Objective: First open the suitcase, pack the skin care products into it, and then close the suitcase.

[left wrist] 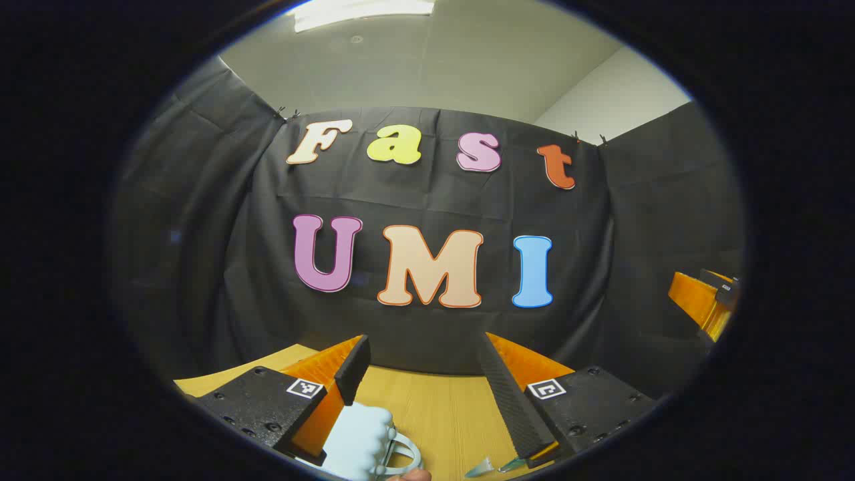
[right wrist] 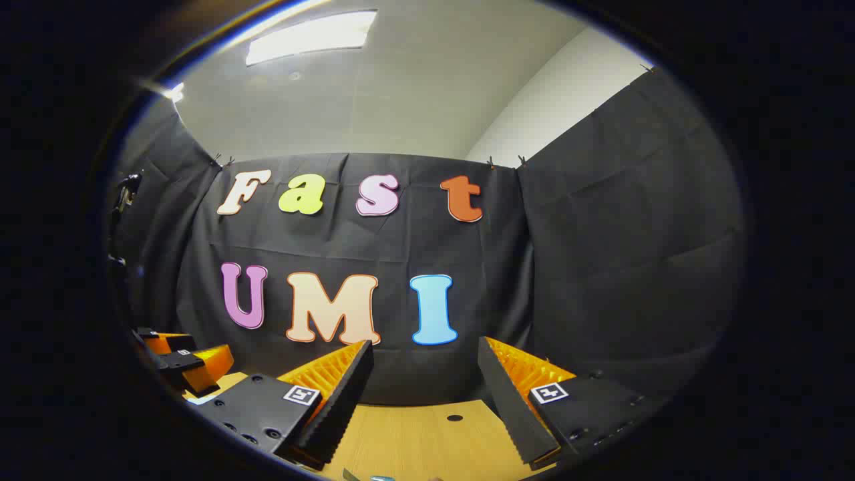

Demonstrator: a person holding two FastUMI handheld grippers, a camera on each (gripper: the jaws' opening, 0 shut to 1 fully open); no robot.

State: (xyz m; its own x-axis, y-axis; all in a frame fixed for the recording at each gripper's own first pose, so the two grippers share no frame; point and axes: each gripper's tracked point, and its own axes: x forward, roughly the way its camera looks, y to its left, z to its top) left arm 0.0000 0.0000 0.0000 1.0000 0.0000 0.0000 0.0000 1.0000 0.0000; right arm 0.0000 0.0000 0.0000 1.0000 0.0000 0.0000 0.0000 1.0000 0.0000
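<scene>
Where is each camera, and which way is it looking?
Left gripper view: rides the left gripper, facing the cloth wall over the table; own open fingers below, right gripper at right edge.
Right gripper view: rides the right gripper, facing the same wall; own open fingers below, left gripper at left edge.
Both share wall, table, ceiling light.

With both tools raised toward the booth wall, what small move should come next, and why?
Probably tilt both tools down toward the wooden table. The left tool and right tool are open, holding nothing and aimed at the wall. Just a pale blue ridged object peeks in low by the left one, so the work lies below.
</scene>
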